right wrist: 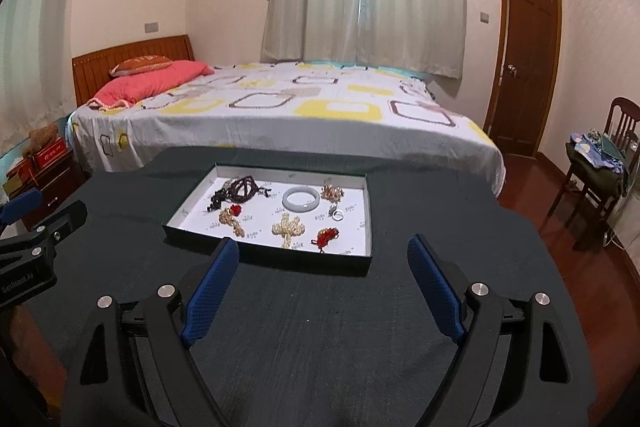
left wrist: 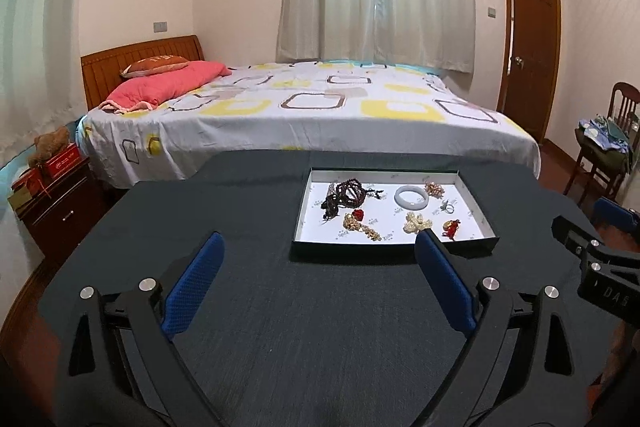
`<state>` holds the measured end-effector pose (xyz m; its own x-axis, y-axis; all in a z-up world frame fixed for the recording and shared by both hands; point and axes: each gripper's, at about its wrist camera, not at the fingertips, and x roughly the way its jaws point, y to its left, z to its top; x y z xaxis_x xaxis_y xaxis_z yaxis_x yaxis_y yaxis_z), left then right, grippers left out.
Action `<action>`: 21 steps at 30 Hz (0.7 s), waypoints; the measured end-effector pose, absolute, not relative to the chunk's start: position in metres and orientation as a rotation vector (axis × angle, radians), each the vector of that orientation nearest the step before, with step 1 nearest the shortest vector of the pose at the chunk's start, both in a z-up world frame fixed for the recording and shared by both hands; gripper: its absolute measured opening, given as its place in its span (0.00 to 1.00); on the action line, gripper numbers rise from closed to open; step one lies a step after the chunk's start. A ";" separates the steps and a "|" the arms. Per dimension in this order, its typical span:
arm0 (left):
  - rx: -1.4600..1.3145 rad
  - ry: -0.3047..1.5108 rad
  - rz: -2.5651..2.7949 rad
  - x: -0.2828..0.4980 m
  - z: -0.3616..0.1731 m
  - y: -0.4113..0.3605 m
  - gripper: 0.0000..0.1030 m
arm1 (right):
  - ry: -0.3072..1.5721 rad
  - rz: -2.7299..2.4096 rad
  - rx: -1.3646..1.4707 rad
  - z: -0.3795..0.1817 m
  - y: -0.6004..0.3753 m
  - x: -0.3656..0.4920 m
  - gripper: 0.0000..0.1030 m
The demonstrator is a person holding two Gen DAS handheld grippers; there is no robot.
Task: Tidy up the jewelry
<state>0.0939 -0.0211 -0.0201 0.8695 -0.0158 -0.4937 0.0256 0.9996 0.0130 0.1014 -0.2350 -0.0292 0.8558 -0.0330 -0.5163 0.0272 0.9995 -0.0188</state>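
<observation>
A shallow black tray [left wrist: 482,217] with a white floor sits on the dark table; it also shows in the right wrist view [right wrist: 370,211]. In it lie a dark bead bracelet [left wrist: 351,193], a white jade bangle [left wrist: 412,197], a gold and red piece [left wrist: 358,223], a pearl cluster [left wrist: 416,223], a red knot charm [left wrist: 451,228], a small ring [right wrist: 338,215] and a gold brooch [right wrist: 332,192]. My left gripper [left wrist: 320,251] is open and empty, short of the tray's near edge. My right gripper [right wrist: 322,255] is open and empty, just before the tray.
The dark cloth-covered table [left wrist: 280,307] fills the foreground. Behind it stands a bed [left wrist: 312,107]. A wooden nightstand [left wrist: 60,203] with boxes is at the left. A chair [right wrist: 600,171] piled with clothes and a door [right wrist: 524,55] are at the right.
</observation>
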 end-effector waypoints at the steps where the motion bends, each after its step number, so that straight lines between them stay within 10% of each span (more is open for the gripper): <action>1: 0.020 0.514 -0.021 0.091 -0.019 -0.021 0.91 | 0.538 -0.030 -0.005 -0.027 -0.236 0.099 0.81; 21: 0.020 0.510 -0.010 0.081 -0.022 -0.014 0.91 | 0.507 -0.040 -0.005 -0.018 -0.235 0.085 0.81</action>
